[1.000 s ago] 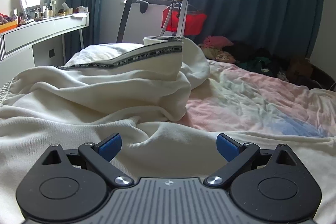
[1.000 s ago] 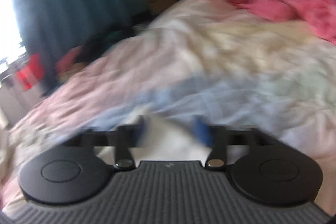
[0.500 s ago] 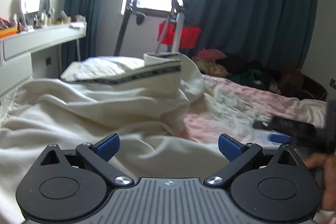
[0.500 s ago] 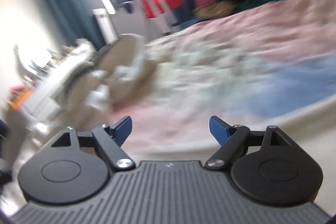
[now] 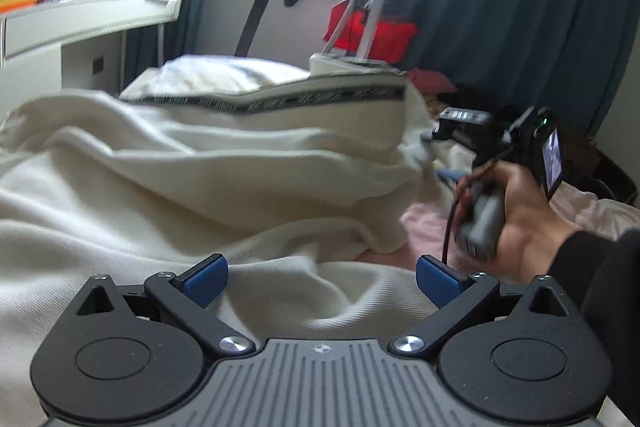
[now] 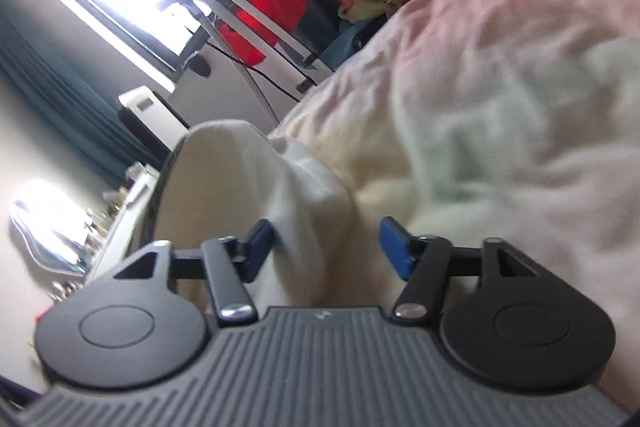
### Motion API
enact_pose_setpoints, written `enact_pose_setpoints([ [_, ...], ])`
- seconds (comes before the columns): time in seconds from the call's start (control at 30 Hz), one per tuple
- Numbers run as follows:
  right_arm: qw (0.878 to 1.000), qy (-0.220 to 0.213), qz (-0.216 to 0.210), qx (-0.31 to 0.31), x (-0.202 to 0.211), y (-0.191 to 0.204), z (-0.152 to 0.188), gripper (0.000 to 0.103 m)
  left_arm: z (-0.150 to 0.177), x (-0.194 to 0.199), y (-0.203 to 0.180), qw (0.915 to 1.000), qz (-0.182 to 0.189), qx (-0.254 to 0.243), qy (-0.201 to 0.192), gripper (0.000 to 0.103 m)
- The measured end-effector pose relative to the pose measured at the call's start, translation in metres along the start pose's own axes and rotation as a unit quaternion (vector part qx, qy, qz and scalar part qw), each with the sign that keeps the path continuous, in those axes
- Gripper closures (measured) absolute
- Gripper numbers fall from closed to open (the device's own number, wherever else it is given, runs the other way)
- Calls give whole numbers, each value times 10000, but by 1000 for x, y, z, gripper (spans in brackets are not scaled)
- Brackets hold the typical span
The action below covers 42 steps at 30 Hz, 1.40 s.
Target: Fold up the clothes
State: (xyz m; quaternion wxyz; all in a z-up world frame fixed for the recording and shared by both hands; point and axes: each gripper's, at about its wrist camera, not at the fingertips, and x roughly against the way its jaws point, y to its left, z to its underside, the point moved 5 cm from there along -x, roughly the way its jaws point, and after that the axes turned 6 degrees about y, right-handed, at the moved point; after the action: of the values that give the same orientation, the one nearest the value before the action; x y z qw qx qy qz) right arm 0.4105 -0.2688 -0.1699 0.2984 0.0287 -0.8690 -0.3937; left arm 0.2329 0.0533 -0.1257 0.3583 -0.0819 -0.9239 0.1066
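Left wrist view: half a second ago only a blurred edge of the right hand-held gripper [image 5: 460, 131] showed at the frame's right; now it has come further in, held in the person's bare right hand [image 5: 516, 215], and reaches toward the bunched edge of the cream knitted garment with a black lettered band [image 5: 224, 163]. Its fingertips are blurred and partly hidden against the cloth. The left hand-held gripper [image 5: 322, 277] stands wide apart as before, its blue pads [image 5: 204, 277] empty, just above a fold of the garment, which lies heaped across the pale pink rumpled bedsheet [image 5: 424, 227].

Right wrist view: the earlier frame was motion-smeared with nothing between the fingers; now the view is tilted and a raised fold of the cream garment [image 6: 280, 211] sits between the gripper's [image 6: 326, 251] blue pads [image 6: 394, 249]. The jaws are partly open; the left pad touches the fold, the right stands clear. The sheet [image 6: 500, 67] beyond is soft with blur.
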Motion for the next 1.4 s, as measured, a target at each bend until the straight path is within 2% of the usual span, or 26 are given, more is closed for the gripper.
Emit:
enact_pose_setpoints([
  [0.03, 9997, 87, 151, 170, -6, 7, 0, 64, 0, -1, 1, 10000, -5, -16, -14, 2],
  [0.1, 9972, 248, 445, 547, -16, 21, 0, 66, 1, -4, 1, 10000, -39, -67, -56, 2],
  [0.2, 9912, 242, 669, 1119, -5, 42, 0, 92, 3, -4, -3, 9998, -80, -164, -95, 2],
  [0.37, 9815, -573, 998, 1529, 63, 61, -14, 94, 6, 4, -11, 9995, 67, -271, -178, 2],
  [0.47, 9717, -1155, 1344, 1564, 118, 58, -37, 94, 7, 13, -16, 9992, 115, -293, -259, 2],
  [0.53, 9601, -1519, 1677, 1641, 154, 52, -57, 94, 8, 20, -21, 9987, 125, -361, -351, 2],
  [0.63, 9348, -2017, 2315, 1788, 218, 33, -91, 94, 8, 27, -28, 9977, 71, -506, -451, 2],
  [0.7, 9188, -2119, 2711, 1935, 248, 15, -114, 94, 11, 29, -34, 9974, 124, -556, -435, 2],
  [0.77, 9112, -2062, 2938, 2024, 268, -3, -127, 94, 14, 29, -40, 9970, 219, -628, -384, 2],
  [0.9, 9149, -1592, 3016, 2160, 272, -42, -124, 89, 18, 23, -46, 9963, 217, -757, -353, 2],
  [1.0, 9303, -1400, 2780, 1942, 268, -70, -107, 76, 21, 12, -46, 9970, 176, -712, -232, 2],
  [1.07, 9397, -1238, 2663, 1753, 266, -89, -94, 53, 22, 6, -45, 9978, 174, -621, -141, 2],
  [1.17, 9549, -1207, 2381, 1297, 279, -115, -76, 30, 22, 2, -41, 9985, 211, -502, -63, 2],
  [1.27, 9726, -1325, 1840, 512, 311, -141, -50, 27, 23, 2, -39, 9989, 247, -408, -33, 2],
  [1.4, 9825, -1211, 1261, -650, 337, -166, -21, 24, 25, 2, -38, 9992, 300, -275, 31, 2],
])
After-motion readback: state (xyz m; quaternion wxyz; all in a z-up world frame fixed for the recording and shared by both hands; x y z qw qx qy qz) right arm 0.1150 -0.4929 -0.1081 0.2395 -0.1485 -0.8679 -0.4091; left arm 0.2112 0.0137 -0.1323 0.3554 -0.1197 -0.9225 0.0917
